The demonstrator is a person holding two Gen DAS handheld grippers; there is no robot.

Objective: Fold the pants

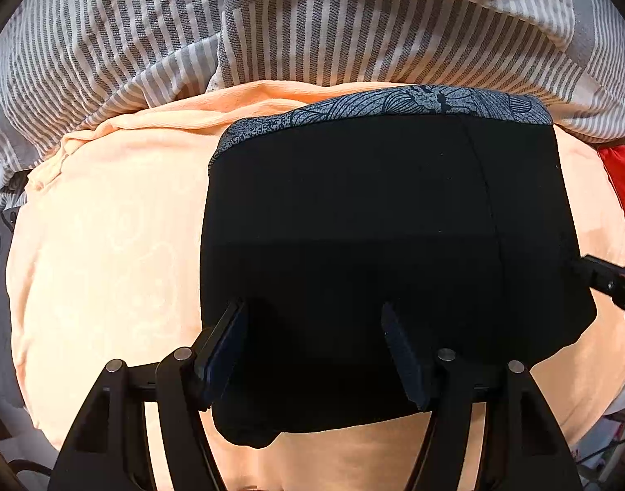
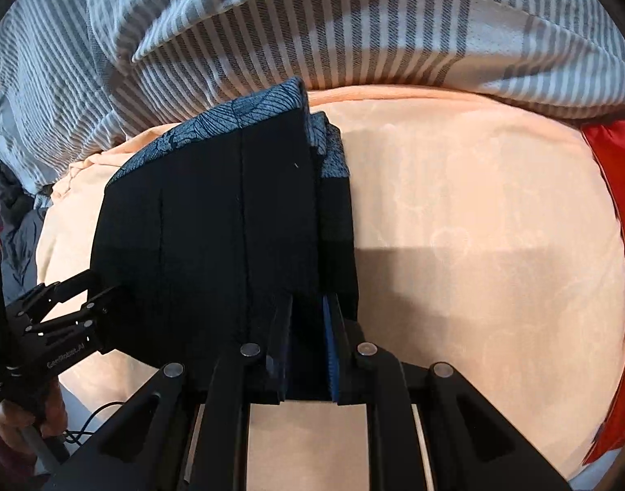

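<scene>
We list: black pants (image 1: 353,237), folded into a compact block, patterned blue-grey waistband (image 1: 414,102) at the far edge, lying on a peach sheet (image 1: 108,245) of the bed. Our left gripper (image 1: 314,319) sits with fingers apart over the near edge; our right gripper (image 2: 306,315) is clamped on the right edge layers. Striped grey duvet (image 1: 312,20) behind; red fabric (image 2: 615,188) at right.

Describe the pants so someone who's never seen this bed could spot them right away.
Start at the peach blanket spread below the grey striped duvet. The pants lie folded on it as a black block, the only dark thing there, with a blue patterned band along the far edge.
</scene>
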